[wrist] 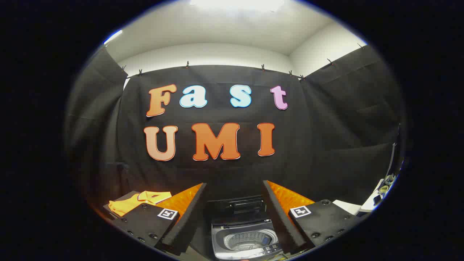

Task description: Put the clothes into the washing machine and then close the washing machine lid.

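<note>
A small grey top-loading washing machine [246, 237] stands low between and just ahead of my two fingers. Its lid [237, 206] is raised at the back and the ribbed drum [250, 240] looks empty. An orange-yellow shirt [139, 200] lies folded on a dark surface beyond the left finger, off to the machine's left. My gripper [235, 212] is open, its black-padded fingers [188, 217] spread wide with orange outer faces, and nothing sits between them. It hangs above the machine, apart from both machine and shirt.
Black cloth walls close the booth behind and on both sides. A white surface [369, 204] with small objects sits at the far right, beyond the right finger.
</note>
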Action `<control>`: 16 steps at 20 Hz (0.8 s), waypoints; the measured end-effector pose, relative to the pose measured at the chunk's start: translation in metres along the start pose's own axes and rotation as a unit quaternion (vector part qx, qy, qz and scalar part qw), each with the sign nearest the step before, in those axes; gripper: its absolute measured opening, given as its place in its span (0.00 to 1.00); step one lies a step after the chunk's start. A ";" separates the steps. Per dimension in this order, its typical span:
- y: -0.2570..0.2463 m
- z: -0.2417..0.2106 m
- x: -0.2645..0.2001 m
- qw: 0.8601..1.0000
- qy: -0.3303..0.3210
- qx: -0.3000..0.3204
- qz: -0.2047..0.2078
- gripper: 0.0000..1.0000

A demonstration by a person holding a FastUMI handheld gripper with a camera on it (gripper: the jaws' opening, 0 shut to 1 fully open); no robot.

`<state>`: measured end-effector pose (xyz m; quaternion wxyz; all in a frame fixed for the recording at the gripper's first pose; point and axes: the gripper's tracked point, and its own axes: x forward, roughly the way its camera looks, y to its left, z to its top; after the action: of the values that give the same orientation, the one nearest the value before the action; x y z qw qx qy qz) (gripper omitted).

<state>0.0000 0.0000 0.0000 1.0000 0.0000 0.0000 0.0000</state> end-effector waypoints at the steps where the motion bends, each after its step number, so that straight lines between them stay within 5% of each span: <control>1: -0.006 0.000 0.001 1.000 -0.001 -0.001 -0.005 0.97; 16: 0.007 0.004 0.007 1.000 -0.014 -0.023 0.010 0.97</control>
<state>0.0071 0.0068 0.0037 0.9996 -0.0233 -0.0143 0.0098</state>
